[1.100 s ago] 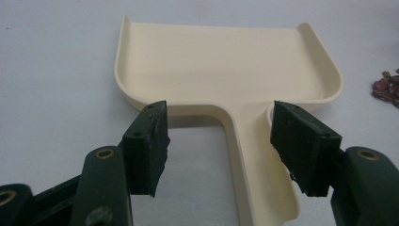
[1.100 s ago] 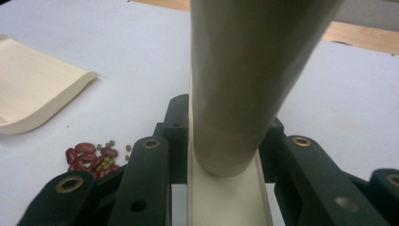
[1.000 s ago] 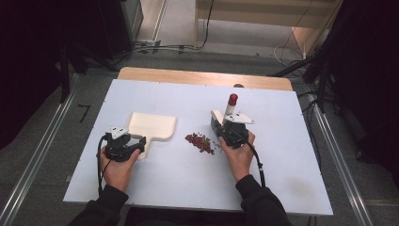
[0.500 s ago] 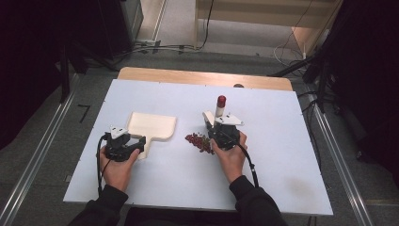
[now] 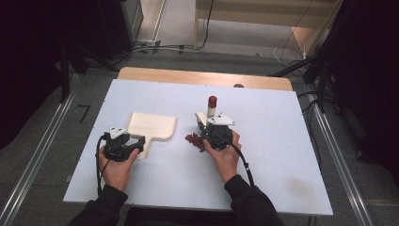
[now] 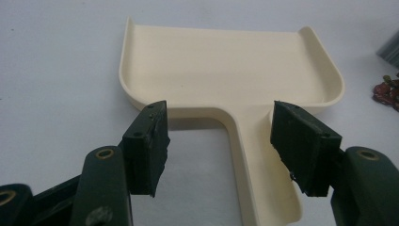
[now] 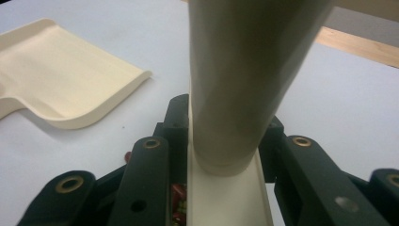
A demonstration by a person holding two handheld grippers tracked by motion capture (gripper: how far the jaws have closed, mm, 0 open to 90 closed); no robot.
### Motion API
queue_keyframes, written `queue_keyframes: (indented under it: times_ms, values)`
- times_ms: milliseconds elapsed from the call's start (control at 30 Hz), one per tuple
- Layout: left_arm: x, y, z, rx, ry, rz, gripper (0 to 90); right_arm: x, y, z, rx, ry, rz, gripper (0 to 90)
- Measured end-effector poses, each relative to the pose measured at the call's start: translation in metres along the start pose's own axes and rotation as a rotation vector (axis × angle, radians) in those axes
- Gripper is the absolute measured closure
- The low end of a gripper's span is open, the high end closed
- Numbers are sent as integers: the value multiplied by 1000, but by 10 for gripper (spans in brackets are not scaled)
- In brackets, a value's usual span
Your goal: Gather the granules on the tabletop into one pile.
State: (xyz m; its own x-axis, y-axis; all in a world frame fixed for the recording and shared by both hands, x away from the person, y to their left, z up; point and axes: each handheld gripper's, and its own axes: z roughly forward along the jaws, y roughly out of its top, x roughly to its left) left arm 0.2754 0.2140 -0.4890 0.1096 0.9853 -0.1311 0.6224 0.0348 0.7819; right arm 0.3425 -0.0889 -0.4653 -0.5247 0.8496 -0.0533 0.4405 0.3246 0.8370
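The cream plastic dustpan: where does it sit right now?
In the high view the cream plastic dustpan lies flat left of centre on the white table, its handle at the left gripper, the dark red bits to its right.

White rectangular table top (image 5: 282, 155), a light wooden strip (image 5: 202, 77) along its far edge. Lying on it: one cream plastic flat dustpan-shaped scoop with a short handle (image 5: 153, 126); just right of it, a small heap of dark red bits (image 5: 193, 140).
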Motion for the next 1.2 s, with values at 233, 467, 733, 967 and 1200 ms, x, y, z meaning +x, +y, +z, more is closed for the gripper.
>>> queue_keyframes:
  times_ms: [233, 467, 733, 967, 1200]
  values:
    - [0, 0, 0, 3, 0, 3, 387, 7, 1, 1, 2, 21, -19, 644]
    - [0, 0, 0, -1, 2, -2, 387, 7, 2, 2, -7, 18, -44, 643]
    - [1, -1, 0, 3, 2, -2, 387, -30, 8, -6, -40, 146, 22, 643]
    - [0, -1, 1, 7, 4, 3, 386, -49, 5, -13, -25, 354, 31, 643]
    - [0, -2, 1, 5, 3, 1, 386, -47, -2, -13, 42, 596, 8, 644]
